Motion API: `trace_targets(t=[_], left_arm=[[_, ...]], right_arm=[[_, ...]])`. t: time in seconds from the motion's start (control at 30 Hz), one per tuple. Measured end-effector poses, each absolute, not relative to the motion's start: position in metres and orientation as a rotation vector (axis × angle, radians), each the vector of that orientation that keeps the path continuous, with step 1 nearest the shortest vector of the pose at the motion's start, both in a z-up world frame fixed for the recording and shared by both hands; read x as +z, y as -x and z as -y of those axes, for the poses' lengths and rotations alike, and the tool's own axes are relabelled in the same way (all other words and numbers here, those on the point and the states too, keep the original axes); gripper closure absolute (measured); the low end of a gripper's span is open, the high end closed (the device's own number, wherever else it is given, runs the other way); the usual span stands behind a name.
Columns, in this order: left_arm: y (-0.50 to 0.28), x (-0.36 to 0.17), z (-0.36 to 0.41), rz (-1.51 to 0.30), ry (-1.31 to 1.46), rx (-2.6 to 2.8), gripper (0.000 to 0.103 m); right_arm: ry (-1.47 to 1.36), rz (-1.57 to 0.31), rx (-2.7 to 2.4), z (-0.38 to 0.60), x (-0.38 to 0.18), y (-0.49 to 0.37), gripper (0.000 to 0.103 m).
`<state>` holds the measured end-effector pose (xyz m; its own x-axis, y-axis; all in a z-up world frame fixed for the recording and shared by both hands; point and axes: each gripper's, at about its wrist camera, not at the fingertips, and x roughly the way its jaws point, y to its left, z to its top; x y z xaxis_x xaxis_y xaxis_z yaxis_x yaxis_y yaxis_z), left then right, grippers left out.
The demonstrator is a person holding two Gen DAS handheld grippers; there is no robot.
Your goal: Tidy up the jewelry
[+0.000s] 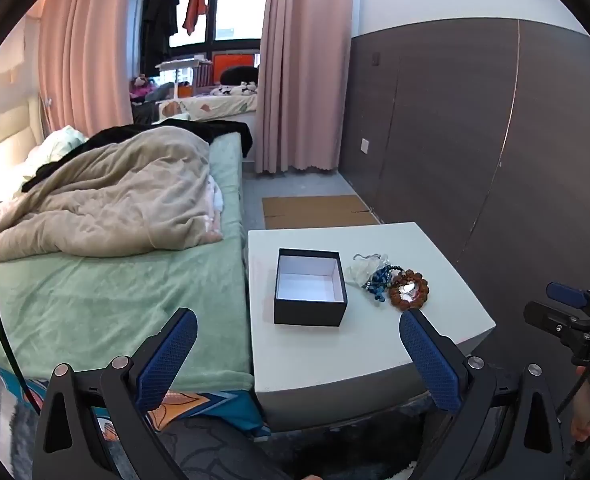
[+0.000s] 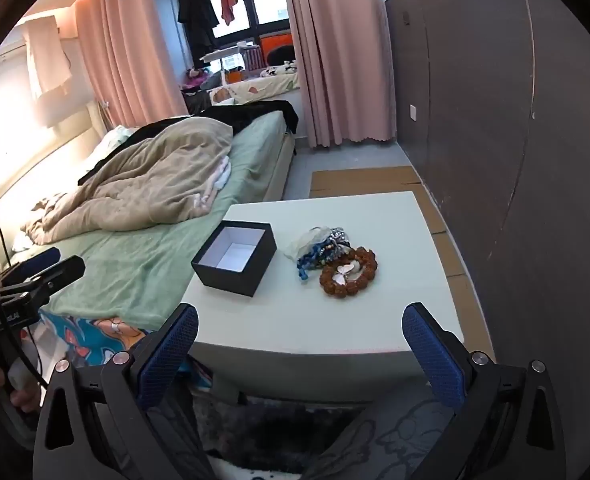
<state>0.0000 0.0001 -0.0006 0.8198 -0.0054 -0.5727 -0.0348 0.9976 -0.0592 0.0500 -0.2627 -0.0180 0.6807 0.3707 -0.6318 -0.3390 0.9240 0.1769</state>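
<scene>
Lying heaped beside black box [image 2: 235, 258] — bead bracelets [image 2: 335, 264]

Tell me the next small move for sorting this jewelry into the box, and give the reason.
Probably bring the right tongs down onto the brown bead bracelet. Both tongs are open and empty, the black box is open and empty, and that bracelet lies nearest at the pile's edge.

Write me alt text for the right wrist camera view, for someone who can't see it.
An open right gripper points down at a white table holding an empty black box and, apart to its right, a pile of jewelry with a brown bead bracelet nearest. A bed lies left, and the left gripper shows at the left edge.
</scene>
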Motion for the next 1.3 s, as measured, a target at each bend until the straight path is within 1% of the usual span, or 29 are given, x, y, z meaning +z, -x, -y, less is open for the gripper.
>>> trace_targets(t=[0.47, 0.53, 0.7, 1.3], left_arm=[[0.002, -0.001, 0.000, -0.607, 0.075, 0.026, 0.002], [0.008, 0.008, -0.001, -0.604, 0.082, 0.022, 0.002], [0.009, 0.010, 0.000, -0.611, 0.091, 0.021, 0.002], [0.008, 0.004, -0.003, -0.609, 0.100, 0.021, 0.002]], right_arm=[[-0.052, -0.707, 0.388, 0.261, -0.017, -0.043, 0.000], [-0.046, -0.703, 0.387, 0.260, -0.016, -0.042, 0.000], [-0.066, -0.708, 0.401, 0.259, -0.013, -0.041, 0.000], [-0.074, -0.699, 0.400, 0.258, -0.012, -0.040, 0.000]])
